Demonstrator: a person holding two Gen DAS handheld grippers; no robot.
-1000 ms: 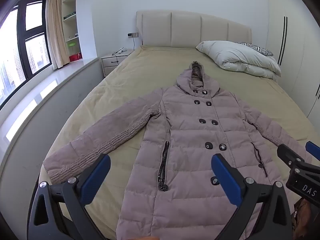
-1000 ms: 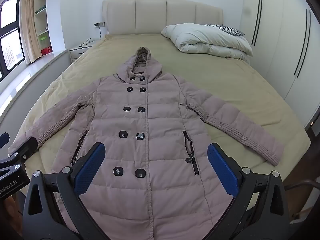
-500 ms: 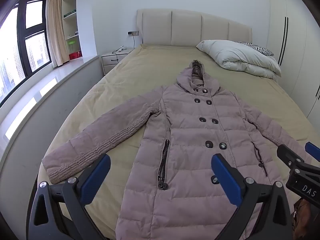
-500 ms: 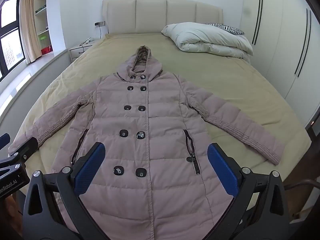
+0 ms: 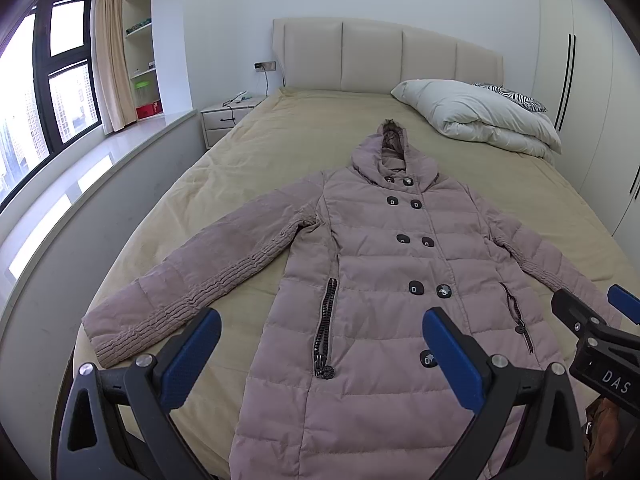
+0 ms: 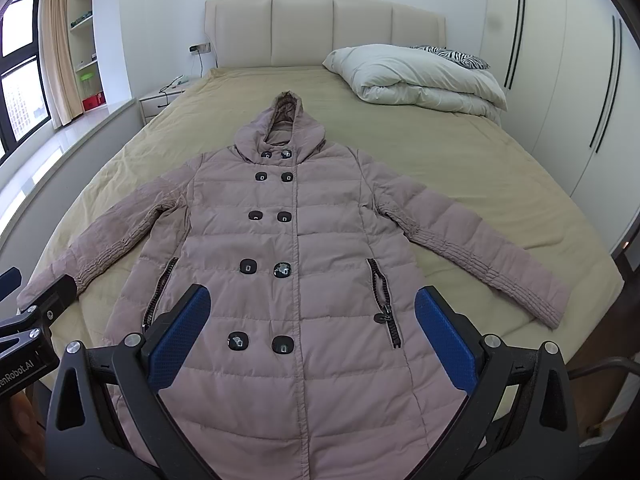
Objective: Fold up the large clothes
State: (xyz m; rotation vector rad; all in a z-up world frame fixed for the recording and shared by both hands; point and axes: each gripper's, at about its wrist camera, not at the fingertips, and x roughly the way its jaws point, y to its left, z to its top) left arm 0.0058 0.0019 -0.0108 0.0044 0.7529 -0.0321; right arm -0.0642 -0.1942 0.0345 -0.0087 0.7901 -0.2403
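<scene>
Beige bedding (image 5: 248, 168) lies below both tools. Left gripper (image 5: 320, 344) and right gripper (image 6: 308, 320) hover wide apart and empty above the hem of a mauve hooded down coat (image 6: 296, 240), spread flat, buttoned, sleeves outstretched.

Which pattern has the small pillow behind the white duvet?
The small pillow has black-and-white zebra stripes, clearest in the right wrist view.

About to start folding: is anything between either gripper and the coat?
Nothing visible. The coat lies flat on the bed, buttoned, sleeves spread. The left gripper and right gripper hover open over its lower part; the duvet lies well beyond the hood.
</scene>
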